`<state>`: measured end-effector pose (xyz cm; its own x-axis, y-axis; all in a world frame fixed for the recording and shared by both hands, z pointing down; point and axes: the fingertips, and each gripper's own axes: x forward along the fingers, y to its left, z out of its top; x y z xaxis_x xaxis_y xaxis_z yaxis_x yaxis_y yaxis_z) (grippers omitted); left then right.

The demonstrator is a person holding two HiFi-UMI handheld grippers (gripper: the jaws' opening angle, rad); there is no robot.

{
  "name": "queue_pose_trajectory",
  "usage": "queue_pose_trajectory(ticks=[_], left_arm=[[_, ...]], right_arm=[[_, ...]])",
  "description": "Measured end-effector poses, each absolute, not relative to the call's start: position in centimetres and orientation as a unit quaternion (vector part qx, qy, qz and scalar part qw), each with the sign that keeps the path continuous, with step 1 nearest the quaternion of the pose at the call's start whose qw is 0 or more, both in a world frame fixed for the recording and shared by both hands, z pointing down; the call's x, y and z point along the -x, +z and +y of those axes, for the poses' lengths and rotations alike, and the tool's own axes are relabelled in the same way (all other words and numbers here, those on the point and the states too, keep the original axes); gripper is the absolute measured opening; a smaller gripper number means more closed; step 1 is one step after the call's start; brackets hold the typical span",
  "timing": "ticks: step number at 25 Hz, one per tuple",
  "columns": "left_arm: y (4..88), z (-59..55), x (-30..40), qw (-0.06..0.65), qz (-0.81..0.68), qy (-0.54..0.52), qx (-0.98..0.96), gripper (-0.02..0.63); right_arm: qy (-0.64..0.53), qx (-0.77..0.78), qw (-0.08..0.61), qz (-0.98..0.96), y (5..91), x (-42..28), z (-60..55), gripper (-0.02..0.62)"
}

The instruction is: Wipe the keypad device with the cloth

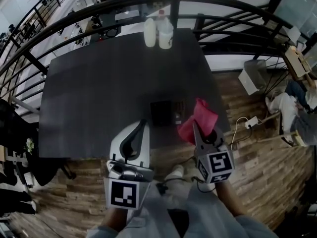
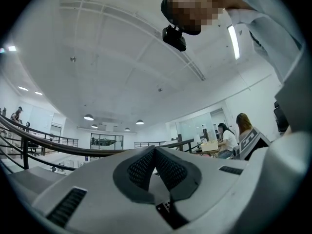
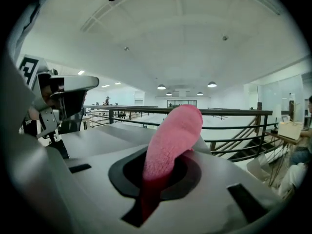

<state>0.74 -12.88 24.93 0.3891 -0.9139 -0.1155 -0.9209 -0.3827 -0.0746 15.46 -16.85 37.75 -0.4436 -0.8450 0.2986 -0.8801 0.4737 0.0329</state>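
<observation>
The keypad device [image 1: 165,112], a small dark flat box, lies near the front edge of the dark table [image 1: 99,93]. My right gripper [image 1: 196,129] hovers just right of it, shut on a pink cloth [image 1: 200,120] that stands up from its jaws. In the right gripper view the cloth [image 3: 171,138] rises out of the closed jaws. My left gripper [image 1: 143,124] is at the table's front edge, left of the device, shut and holding nothing. In the left gripper view, the left gripper [image 2: 155,154] points up toward the ceiling.
Two white bottles [image 1: 150,32] [image 1: 166,33] stand at the table's far edge. A black curved railing [image 1: 233,9] runs behind the table. To the right, on the wood floor, are a box [image 1: 253,76], a cable and power strip [image 1: 250,122]. A person [image 2: 224,135] sits at a desk far off.
</observation>
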Motion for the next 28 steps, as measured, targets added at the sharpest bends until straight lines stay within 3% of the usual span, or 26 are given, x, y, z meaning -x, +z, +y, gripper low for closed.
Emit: queue_pose_trajectory(ticks=[19, 28], left_arm=[[21.4, -12.4, -1.0, 0.099, 0.550, 0.053, 0.828, 0.008], [21.3, -12.3, -1.2, 0.100, 0.549, 0.053, 0.828, 0.008]], right_arm=[[0.004, -0.515, 0.048, -0.856, 30.2, -15.4, -15.0, 0.028], [-0.020, -0.519, 0.038, -0.854, 28.5, -15.6, -14.4, 0.028]])
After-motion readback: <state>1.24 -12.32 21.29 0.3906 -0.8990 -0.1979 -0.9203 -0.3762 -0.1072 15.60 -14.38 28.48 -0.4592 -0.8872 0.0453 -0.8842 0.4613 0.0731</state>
